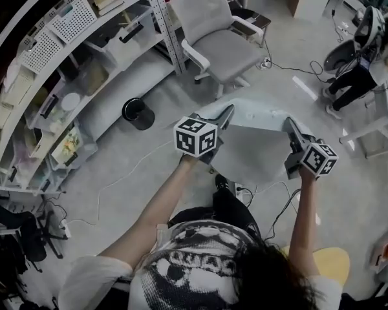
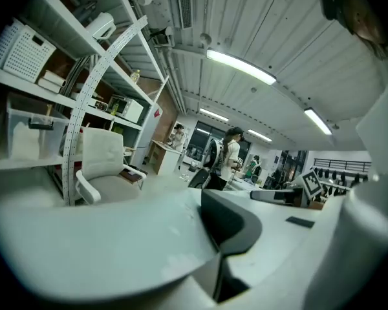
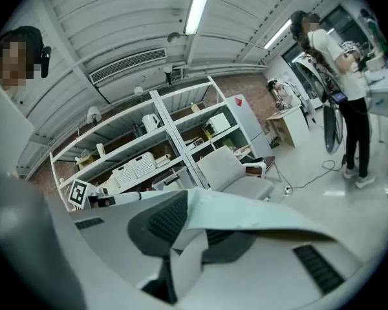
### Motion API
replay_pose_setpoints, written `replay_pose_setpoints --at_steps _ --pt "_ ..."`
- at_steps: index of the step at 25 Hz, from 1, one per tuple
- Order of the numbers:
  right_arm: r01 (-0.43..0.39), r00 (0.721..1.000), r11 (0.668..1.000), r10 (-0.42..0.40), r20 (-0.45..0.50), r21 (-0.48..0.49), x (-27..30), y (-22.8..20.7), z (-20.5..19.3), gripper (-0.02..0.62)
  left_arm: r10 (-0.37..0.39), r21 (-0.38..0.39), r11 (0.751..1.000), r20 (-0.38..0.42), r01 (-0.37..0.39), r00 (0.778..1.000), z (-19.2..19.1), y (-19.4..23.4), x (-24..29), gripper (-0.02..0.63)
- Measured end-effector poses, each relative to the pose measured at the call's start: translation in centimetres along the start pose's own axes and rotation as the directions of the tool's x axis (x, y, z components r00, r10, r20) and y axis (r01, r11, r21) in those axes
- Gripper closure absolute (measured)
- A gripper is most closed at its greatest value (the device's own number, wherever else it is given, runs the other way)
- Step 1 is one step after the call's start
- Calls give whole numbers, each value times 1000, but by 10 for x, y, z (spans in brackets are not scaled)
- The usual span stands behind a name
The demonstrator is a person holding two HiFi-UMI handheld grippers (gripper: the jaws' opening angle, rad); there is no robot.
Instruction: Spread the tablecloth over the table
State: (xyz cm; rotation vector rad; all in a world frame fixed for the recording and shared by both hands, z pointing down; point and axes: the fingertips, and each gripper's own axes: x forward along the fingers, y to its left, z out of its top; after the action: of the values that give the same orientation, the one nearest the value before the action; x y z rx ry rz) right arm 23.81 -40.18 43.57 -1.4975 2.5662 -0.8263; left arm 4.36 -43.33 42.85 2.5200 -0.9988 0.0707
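Raised tablecloth [image 1: 253,137] edge, open floor [image 1: 349,199] below

Pale grey tablecloth [image 1: 258,141], stretched nearly flat in mid-air, two near corners pinched

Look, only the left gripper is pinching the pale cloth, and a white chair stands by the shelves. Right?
Not only the left gripper: the right gripper pinches the pale cloth too, as the right gripper view shows, with an edge between its jaws. The white chair does stand by the shelves.
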Motion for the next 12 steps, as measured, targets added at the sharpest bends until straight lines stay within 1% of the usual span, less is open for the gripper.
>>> replay_pose_setpoints --at_steps 7,12 --pt "23 1000 996 -23 5 82 -51 22 -61 532 -11 -105 994 9 11 1000 -55 -28 -50 545" --pt "38 999 989 -35 -26 140 -84 39 -107 531 -14 -186 982 5 15 1000 -97 -43 -86 543"
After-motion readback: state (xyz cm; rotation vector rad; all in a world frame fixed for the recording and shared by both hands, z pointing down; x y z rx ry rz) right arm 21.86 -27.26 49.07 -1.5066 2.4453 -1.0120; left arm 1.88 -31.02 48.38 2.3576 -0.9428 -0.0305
